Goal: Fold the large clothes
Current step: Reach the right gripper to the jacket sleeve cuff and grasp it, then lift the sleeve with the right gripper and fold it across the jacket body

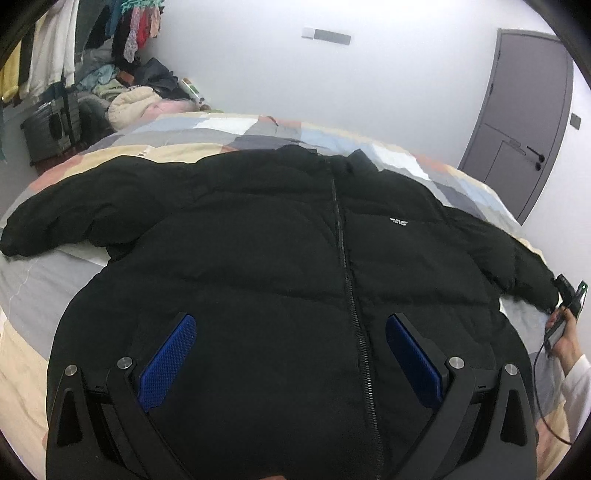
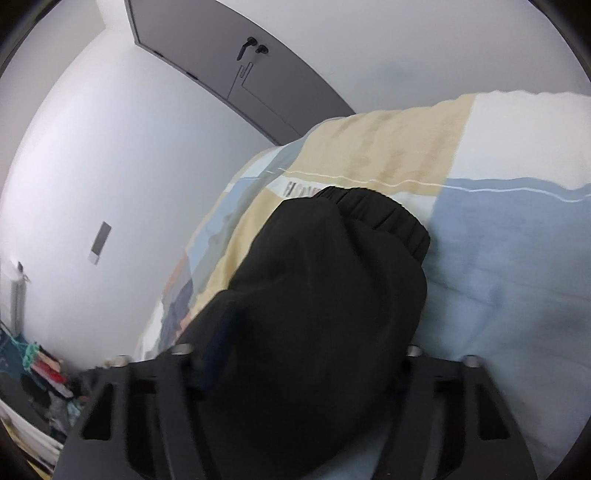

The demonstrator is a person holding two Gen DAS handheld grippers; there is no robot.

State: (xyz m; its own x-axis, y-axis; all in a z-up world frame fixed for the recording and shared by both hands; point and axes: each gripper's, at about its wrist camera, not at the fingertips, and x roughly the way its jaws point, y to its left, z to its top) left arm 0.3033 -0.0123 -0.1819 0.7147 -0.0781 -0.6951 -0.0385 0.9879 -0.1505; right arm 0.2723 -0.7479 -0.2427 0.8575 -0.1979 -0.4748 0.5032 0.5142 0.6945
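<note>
A large black puffer jacket [image 1: 280, 236] lies front up and zipped on a patchwork bedspread [image 1: 207, 129], both sleeves spread out. My left gripper [image 1: 291, 328] hovers open over the jacket's lower front, blue pads wide apart and empty. In the right wrist view the jacket's sleeve [image 2: 325, 295] with its elastic cuff [image 2: 384, 214] fills the space between my right gripper's fingers [image 2: 221, 343]. The sleeve hides the right finger, so I cannot tell whether the jaws grip it. In the left wrist view the right gripper [image 1: 570, 295] sits at that sleeve's end.
A grey door [image 1: 524, 110] stands in the far right wall. A clothes rack [image 1: 125, 33] and a heap of clothes [image 1: 136, 99] stand at the far left, with a dark suitcase [image 1: 51, 129] beside the bed. A cable [image 1: 543, 398] hangs by the person's hand.
</note>
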